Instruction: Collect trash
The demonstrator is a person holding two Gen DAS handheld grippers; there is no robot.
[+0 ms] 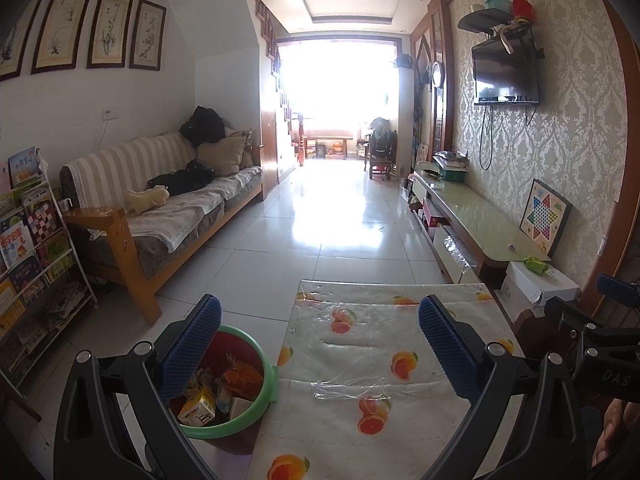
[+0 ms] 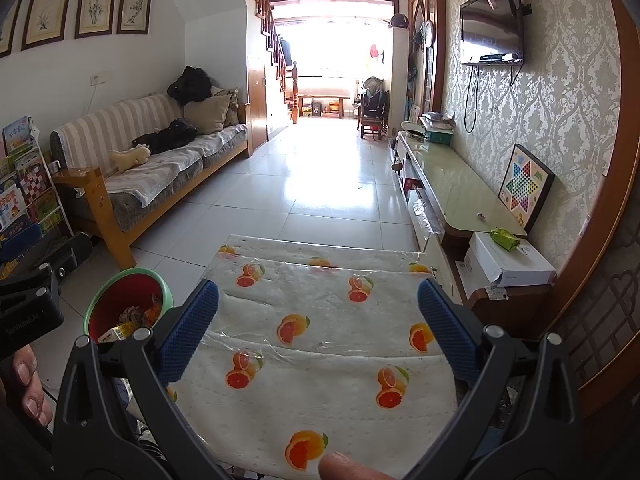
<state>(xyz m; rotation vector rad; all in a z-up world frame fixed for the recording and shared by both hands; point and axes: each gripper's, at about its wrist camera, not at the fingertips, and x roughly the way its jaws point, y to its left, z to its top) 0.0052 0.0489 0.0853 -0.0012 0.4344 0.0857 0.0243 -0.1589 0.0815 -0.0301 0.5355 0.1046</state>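
At the far left we see a white wire book rack (image 1: 38, 240) crowded with picture books, and just beside it a wooden-framed sofa (image 1: 160, 208) under a striped cover, with a pale plush toy (image 1: 146, 200) and dark clothing lying on the seat. Nearer to us, on the tiled floor (image 1: 320, 240) at the left edge of the table, stands the trash basin (image 1: 240, 424), red inside with a green rim; it holds the collected trash (image 1: 216, 392), which we make out as small cartons, an orange wrapper and crumpled bits. Our left gripper (image 1: 320, 344) hangs above the table's left side with its blue-padded fingers (image 1: 188, 356) spread wide and nothing between them, the left pad overlapping the basin in view. The table (image 1: 360, 360) itself is covered with a white cloth printed with orange fruit under a clear plastic sheet, and its top looks bare. Our right gripper (image 2: 320, 320) is over the same cloth, jaws likewise wide apart and empty, with a fingertip showing at the bottom edge of the right wrist view. Further right a long low cabinet (image 1: 472, 216) runs along the patterned wall, a small green packet (image 1: 535, 265) rests on a white box (image 1: 540, 288) at its near end, a star-shaped board game (image 1: 544, 216) leans on the wall, and a television (image 1: 505, 70) is mounted above.
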